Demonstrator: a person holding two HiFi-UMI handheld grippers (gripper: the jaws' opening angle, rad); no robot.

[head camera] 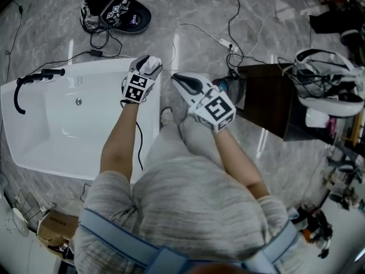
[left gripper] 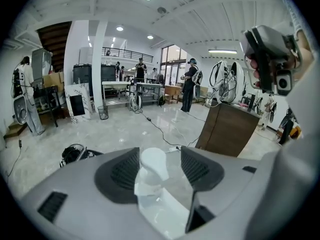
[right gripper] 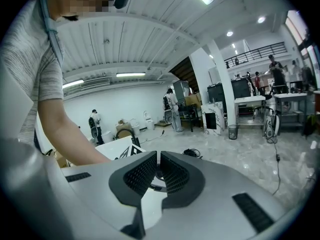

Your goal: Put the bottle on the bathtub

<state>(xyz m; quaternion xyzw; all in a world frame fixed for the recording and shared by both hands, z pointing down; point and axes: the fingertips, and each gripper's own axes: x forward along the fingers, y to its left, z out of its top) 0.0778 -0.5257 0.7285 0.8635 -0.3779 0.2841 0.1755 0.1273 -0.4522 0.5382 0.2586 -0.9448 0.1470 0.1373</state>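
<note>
Left gripper (left gripper: 161,170) jaws spread wide, pads clear of bottle (left gripper: 151,166). Bottle stands between them, seemingly on bathtub (head camera: 57,127) rim: looks placed and let go. Right gripper (right gripper: 158,168) clenched, empty, idle, off to side of tub.

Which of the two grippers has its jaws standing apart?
The left gripper: its jaws stand wide apart, with the white bottle between them and the pads not pressing on it. On the right gripper the jaws are closed together, with nothing between them.
</note>
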